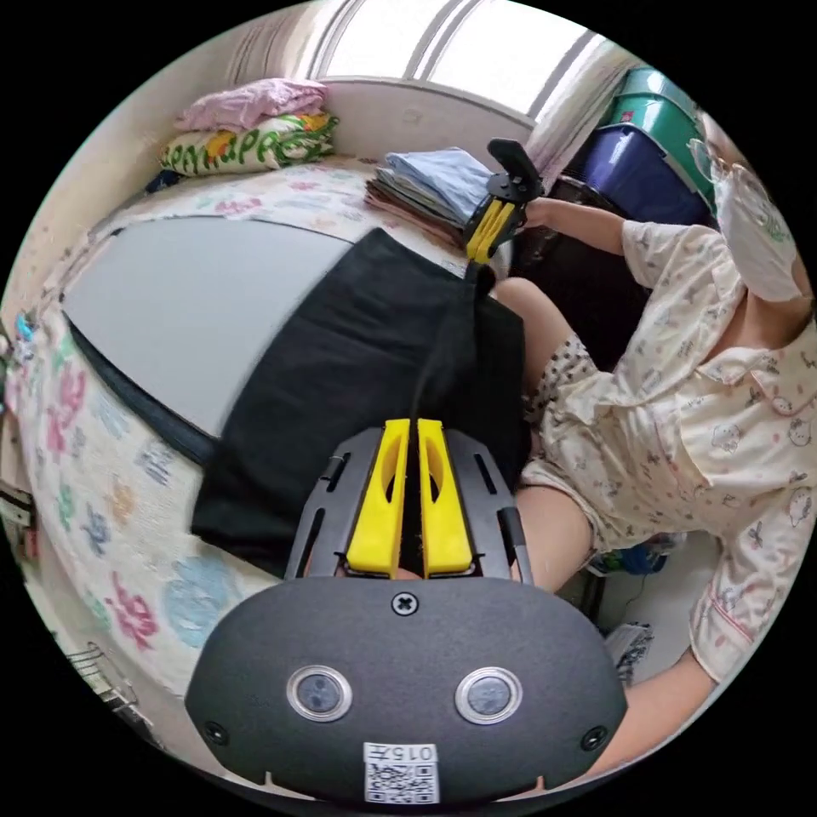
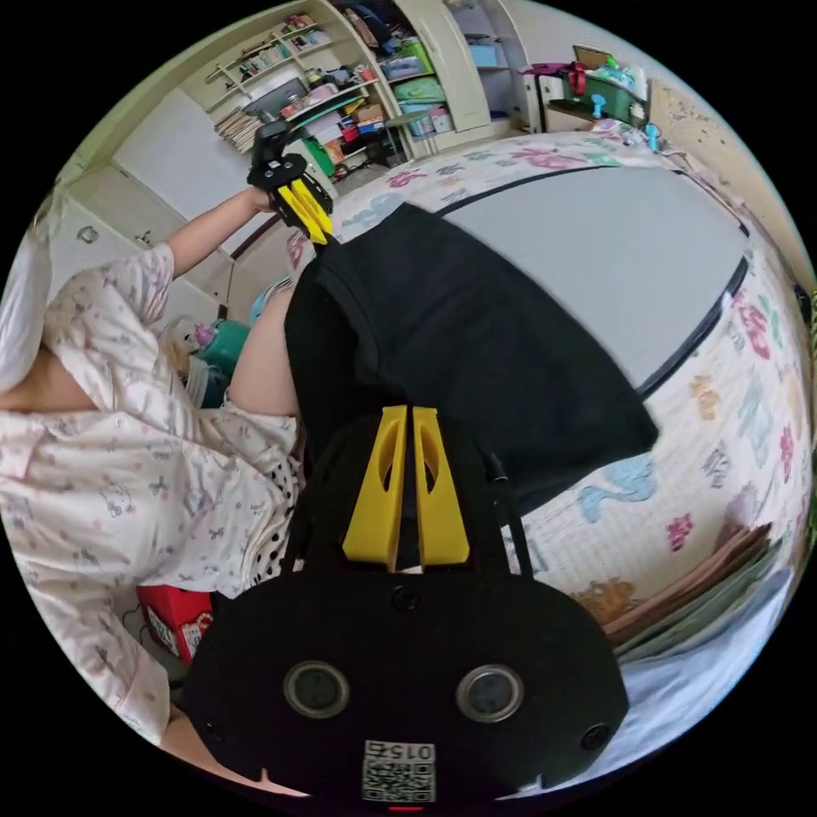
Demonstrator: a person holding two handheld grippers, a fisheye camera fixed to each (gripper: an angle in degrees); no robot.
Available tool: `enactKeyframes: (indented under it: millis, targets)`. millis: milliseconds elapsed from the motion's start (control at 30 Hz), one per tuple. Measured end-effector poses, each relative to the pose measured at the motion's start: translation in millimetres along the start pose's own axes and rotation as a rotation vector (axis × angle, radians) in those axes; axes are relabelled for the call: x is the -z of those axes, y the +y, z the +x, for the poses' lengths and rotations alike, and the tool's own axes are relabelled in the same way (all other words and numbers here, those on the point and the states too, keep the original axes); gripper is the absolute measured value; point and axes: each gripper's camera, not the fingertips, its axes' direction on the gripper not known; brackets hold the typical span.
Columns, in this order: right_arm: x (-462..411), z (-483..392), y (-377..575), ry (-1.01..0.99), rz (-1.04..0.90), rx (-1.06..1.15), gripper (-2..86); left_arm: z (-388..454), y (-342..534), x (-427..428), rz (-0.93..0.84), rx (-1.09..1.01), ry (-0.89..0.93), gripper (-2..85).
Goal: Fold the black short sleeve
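Both my left tongs [image 1: 408, 425] and right tongs [image 2: 407, 417] pinch the black shirt [image 1: 340, 366] at the bed [image 1: 111, 511] edge, mid-fold; next, I'd lay it flat.

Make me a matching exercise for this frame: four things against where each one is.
Things:
1. black shirt
2. grey board
3. stack of folded clothes
4. pink cloth

Places:
A. on the green patterned pillow
B. flat on the floral bedspread
C. beside the window wall
D. held at two corners by both grippers

Pairs: 1-D, 2-B, 3-C, 4-A
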Motion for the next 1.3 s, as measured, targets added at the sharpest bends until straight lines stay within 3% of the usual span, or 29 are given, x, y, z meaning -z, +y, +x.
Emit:
enactKeyframes:
  millis: [100, 133, 233, 333, 433, 567, 767, 933, 1133, 1300]
  targets:
    - [50, 54, -87, 0.371, 0.122, -0.131, 0.8, -78, -58, 57, 0.126, 0.117, -0.244, 1.8]
    - [71, 78, -119, 0.476, 0.251, -0.236, 1.2, -105, -75, 78, 0.229, 0.234, -0.404, 2.3]
    - [96, 115, -165, 0.449, 0.461, -0.448, 4.6, -118, -81, 101, 0.481, 0.499, -0.610, 4.7]
    - [74, 108, -171, 0.386, 0.464, -0.347, 7.3, -80, -67, 74, 0.481, 0.428, -0.653, 7.2]
    - [15, 103, -158, 0.382, 0.340, -0.250, 8.1, -50, -35, 13, 0.374, 0.337, -0.608, 7.5]
    - [-62, 100, -154, 0.277, 0.168, -0.153, 11.7, -52, -8, -75, 0.202, 0.342, -0.390, 10.7]
    - [-110, 89, -184, 0.356, 0.021, -0.027, 14.0, -69, -22, -141, 0.116, 0.376, -0.350, 12.0]
    - [-108, 113, -198, 0.291, 0.061, -0.114, 10.1, -70, -46, -182, 0.046, 0.353, -0.387, 12.7]
    - [-100, 136, -202, 0.220, 0.123, -0.164, 3.7, -66, -25, -193, 0.092, 0.366, -0.393, 5.1]
    - [-78, 167, -211, 0.100, 0.150, -0.251, 0.9, -84, 4, -172, 0.159, 0.453, -0.274, 1.6]
